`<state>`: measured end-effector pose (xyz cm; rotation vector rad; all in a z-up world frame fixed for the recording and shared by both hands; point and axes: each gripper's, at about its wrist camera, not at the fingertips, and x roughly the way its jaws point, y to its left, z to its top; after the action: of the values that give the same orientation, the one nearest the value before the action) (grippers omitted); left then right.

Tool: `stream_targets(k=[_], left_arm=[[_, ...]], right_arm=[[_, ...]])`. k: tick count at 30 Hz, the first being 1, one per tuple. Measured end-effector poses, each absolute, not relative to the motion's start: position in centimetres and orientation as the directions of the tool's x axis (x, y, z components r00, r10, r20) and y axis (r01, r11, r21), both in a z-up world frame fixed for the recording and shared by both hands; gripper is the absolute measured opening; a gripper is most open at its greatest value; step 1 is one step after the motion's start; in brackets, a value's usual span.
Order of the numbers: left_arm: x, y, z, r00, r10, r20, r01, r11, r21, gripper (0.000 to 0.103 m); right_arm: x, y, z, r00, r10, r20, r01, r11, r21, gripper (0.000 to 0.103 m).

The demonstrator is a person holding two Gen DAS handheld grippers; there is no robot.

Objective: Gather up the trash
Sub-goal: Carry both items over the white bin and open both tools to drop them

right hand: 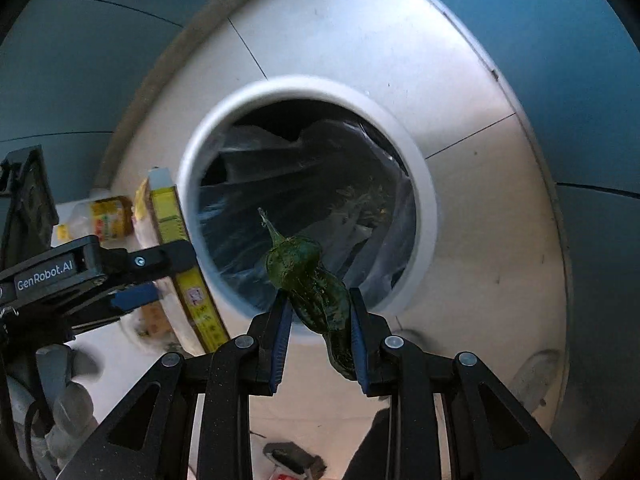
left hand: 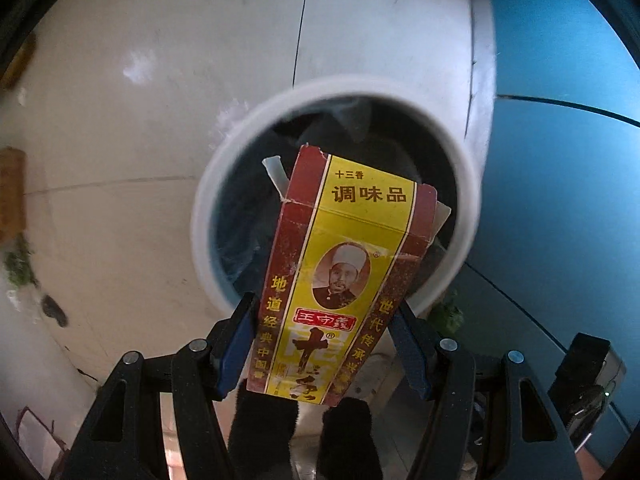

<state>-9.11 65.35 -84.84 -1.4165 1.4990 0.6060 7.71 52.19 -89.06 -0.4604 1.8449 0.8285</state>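
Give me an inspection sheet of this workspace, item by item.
Surface: pale tiled floor.
Job's things: white bin with a dark liner; red-and-yellow seasoning box; wilted green pepper.
Clutter: green scraps on the floor.
Grippers: left gripper shut on the seasoning box, right gripper on the green pepper, both over the bin.
Cables: nothing seen.
Surroundings: blue wall.

There was one white trash bin (right hand: 424,200), lined with one dark bag (right hand: 320,184). There were two grippers, the left gripper (left hand: 324,344) and the right gripper (right hand: 318,332). One seasoning box (left hand: 340,272) and one green pepper (right hand: 308,276) were visible. One small jar (right hand: 110,216) stood near the bin.
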Motion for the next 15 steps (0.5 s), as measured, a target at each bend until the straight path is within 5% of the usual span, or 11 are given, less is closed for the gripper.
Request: stream_targets(k=[2,4,6,10,12,15], left_arm=[[-9.1,65.0,-85.8,0.112,-0.467,-0.877,-0.947,0.218,-0.238,0.062],[-9.0,64.5,-85.5,0.100,-0.454,-0.885,-0.944,0.239,-0.229,0.088],[-8.9,64.6,-84.6,0.104,-0.439,-0.892,-0.944,0.239,-0.228,0.098],[-10.3,65.2,-82.1,0.073,-0.376,-0.924,-0.949,0.259,-0.180,0.098],[-10.5,65.0,-79.9,0.016,-0.289,-0.957,-0.942,0.317,-0.112,0.098],[-10.6,64.5,-77.1,-0.066,-0.140,-0.988,-0.919,0.393,0.005,0.098]], right_arm=[[7.6,52.5,-90.8,-0.419,0.035,-0.907,-0.650,0.685,0.327,0.033],[7.3,52.8,-92.0,-0.417,0.016,-0.909,-0.659,0.683,0.314,0.050],[7.4,53.1,-92.5,-0.408,0.011,-0.913,-0.670,0.676,0.307,0.073],[7.6,53.0,-91.5,-0.360,-0.007,-0.933,-0.706,0.656,0.268,0.081],[7.8,52.8,-90.2,-0.311,-0.018,-0.950,-0.732,0.643,0.227,0.097],[7.8,52.6,-87.8,-0.218,-0.036,-0.975,-0.779,0.609,0.151,0.102]])
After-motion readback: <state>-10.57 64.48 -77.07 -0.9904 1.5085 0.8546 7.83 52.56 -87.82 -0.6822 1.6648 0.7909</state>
